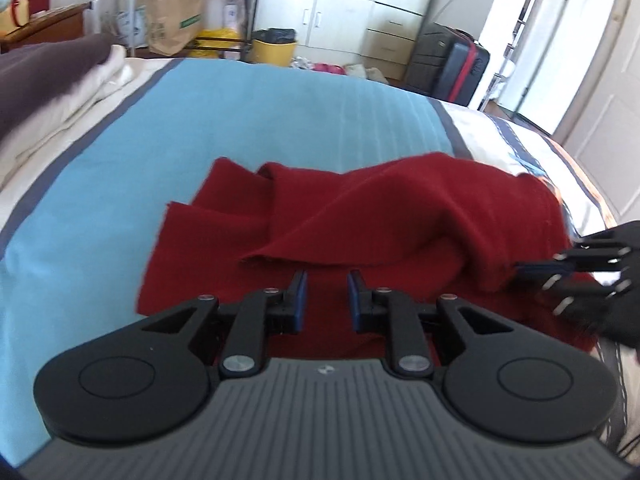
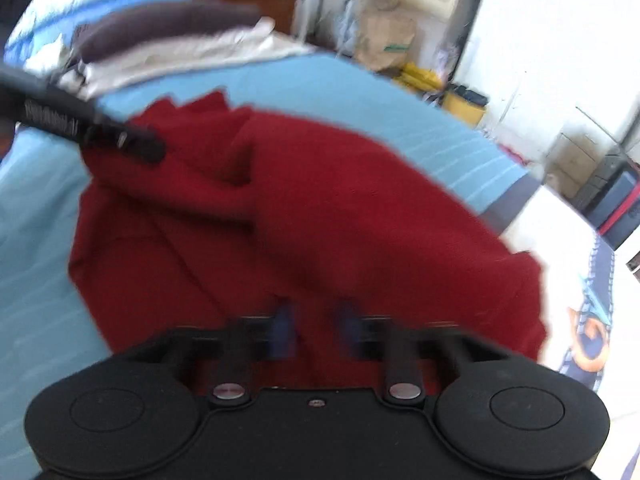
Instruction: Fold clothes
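A dark red garment [image 1: 360,220] lies rumpled on the light blue bedspread [image 1: 240,120], with loose folds across its middle. My left gripper [image 1: 327,280] hovers over its near edge, jaws open with a gap and nothing between them. My right gripper [image 2: 312,312] is over the garment [image 2: 320,200] too; the view is blurred, its jaws stand apart and empty. The right gripper shows at the right edge of the left wrist view [image 1: 532,270], its tip against the cloth. The left gripper shows at the upper left of the right wrist view [image 2: 148,144].
Folded white and dark brown bedding [image 1: 60,80] is stacked at the bed's left. Beyond the bed stand a paper bag [image 1: 172,20], a yellow bin [image 1: 274,50], white cabinets [image 1: 360,8] and suitcases [image 1: 448,64]. A patterned sheet [image 2: 588,340] covers the bed's right side.
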